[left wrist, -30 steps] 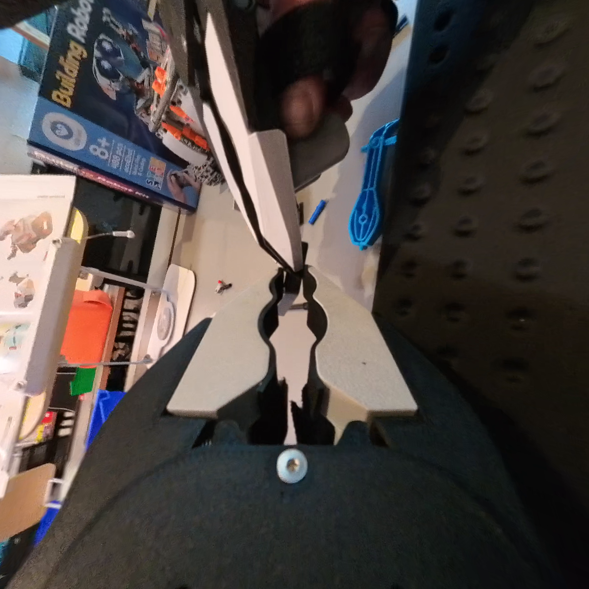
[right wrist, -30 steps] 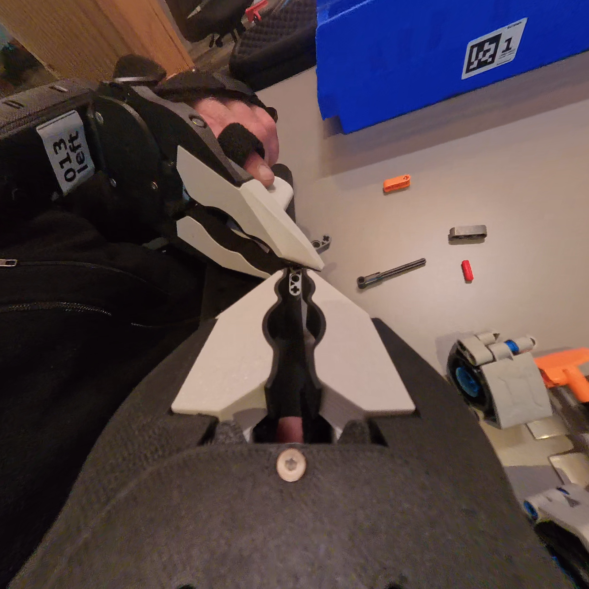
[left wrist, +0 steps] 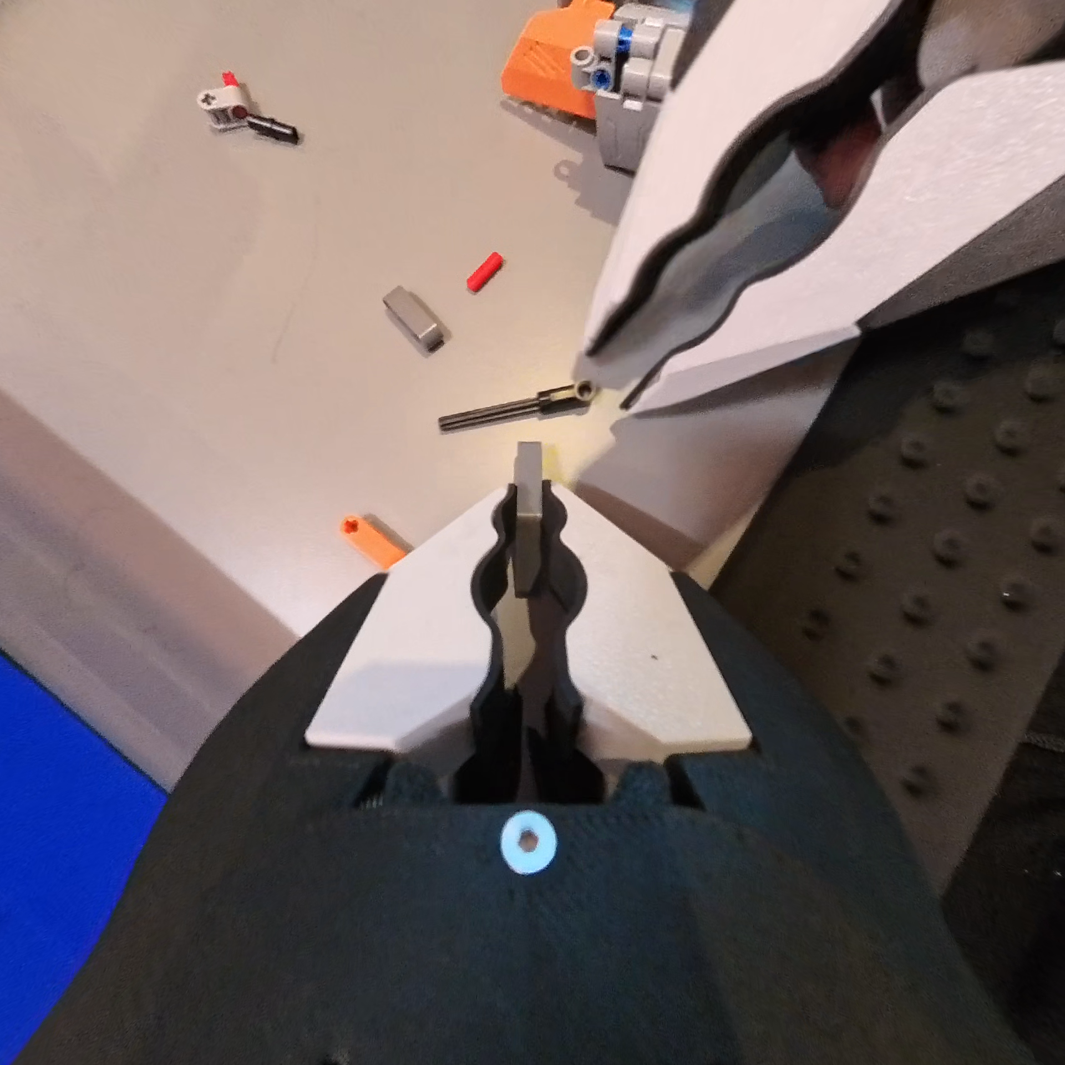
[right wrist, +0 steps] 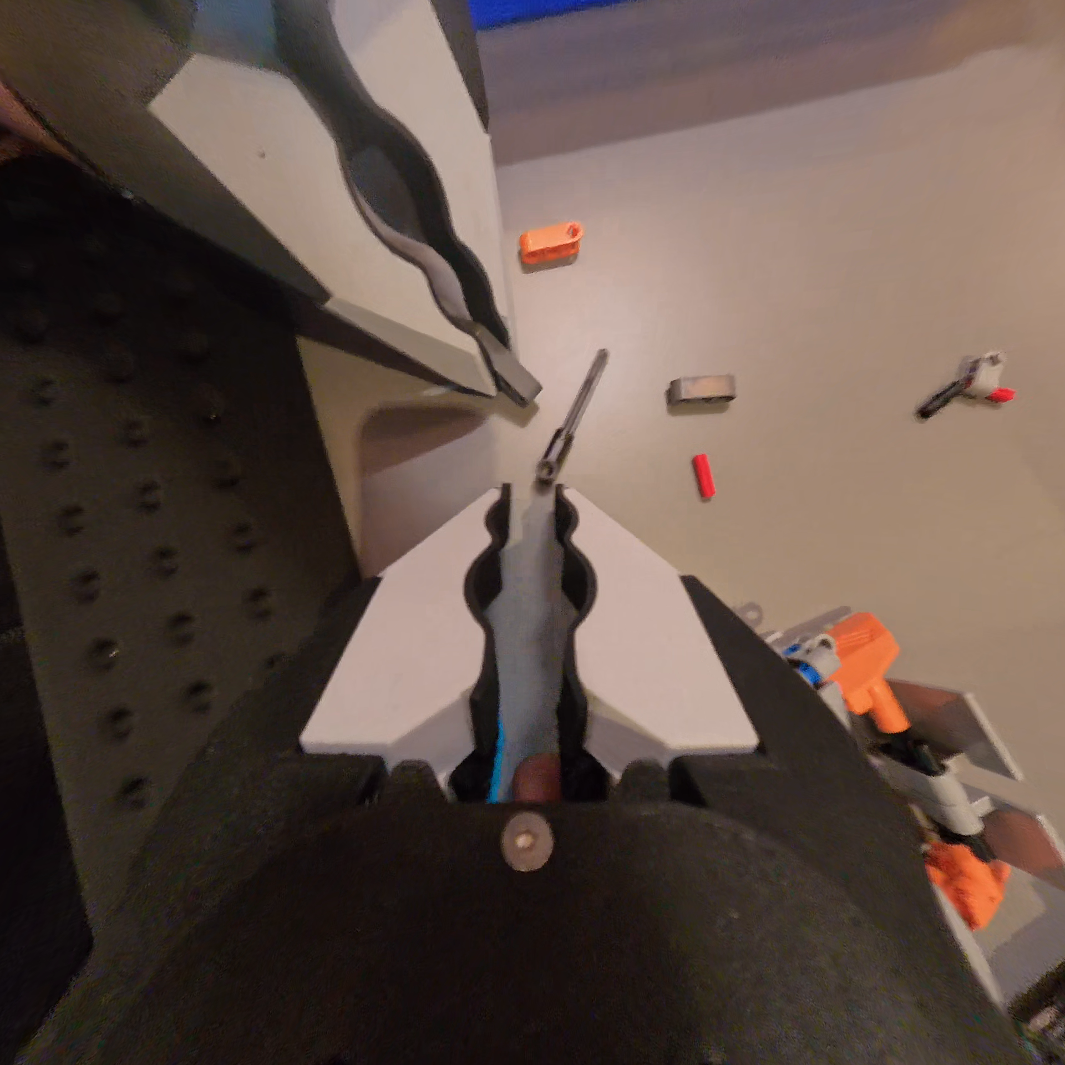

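Note:
My left gripper [left wrist: 529, 491] is shut on a small flat grey piece [left wrist: 528, 472] that sticks out past its tips. It also shows in the right wrist view [right wrist: 507, 377], upper left, with the grey piece [right wrist: 523, 391] at its tip. My right gripper [right wrist: 533, 490] is slightly open and empty, low over the table. Its tips are at the ringed end of a black axle [right wrist: 573, 412] lying on the table. In the left wrist view the right gripper [left wrist: 605, 380] comes in from the upper right, its tips beside the axle [left wrist: 510, 408]. The two grippers are close together but apart.
Loose on the beige table [left wrist: 173, 288]: a grey beam [left wrist: 415, 318], a red pin [left wrist: 484, 271], an orange beam [left wrist: 372, 539], a white connector with a black axle [left wrist: 242, 109]. An orange and grey built model [right wrist: 853, 654] lies at right. A blue bin [left wrist: 57, 835] stands at the far table edge. My hands' fingertips stand some 4 centimetres from each other. Between my right fingertips and the red pin [left wrist: 484, 271] there is roughly 5 centimetres. Seen from the right wrist view [right wrist: 703, 468] as well.
The grippers met tip to tip on the small grey piece; now they have parted and tilted down to the table. The right has opened; the left keeps the piece.

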A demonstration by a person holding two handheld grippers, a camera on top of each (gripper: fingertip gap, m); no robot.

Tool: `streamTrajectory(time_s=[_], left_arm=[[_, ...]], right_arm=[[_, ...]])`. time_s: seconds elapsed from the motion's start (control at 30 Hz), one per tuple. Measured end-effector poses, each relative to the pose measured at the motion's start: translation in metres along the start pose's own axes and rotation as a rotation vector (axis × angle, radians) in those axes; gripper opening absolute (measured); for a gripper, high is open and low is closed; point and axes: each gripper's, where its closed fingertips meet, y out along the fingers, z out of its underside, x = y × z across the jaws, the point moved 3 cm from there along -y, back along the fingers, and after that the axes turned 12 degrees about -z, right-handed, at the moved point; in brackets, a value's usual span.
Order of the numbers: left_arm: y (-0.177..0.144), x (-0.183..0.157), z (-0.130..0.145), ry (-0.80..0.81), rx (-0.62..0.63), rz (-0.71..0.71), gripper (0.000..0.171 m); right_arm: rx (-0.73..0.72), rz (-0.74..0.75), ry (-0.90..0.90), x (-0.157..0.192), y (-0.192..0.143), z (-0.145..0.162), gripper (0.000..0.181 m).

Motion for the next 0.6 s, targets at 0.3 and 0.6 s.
streamTrajectory(time_s=[0.3,0.6], left_arm=[[0.002,0.004,-0.001,-0.022,-0.013,-0.010,0.005],[0.004,0.010,-0.002,-0.037,-0.022,-0.052,0.005]], right_arm=[[0.049,0.008,-0.010,-0.010,0.020,-0.016,0.004],[-0.018,-0.014,0.051,-0.003,0.005,0.004,0.003]])
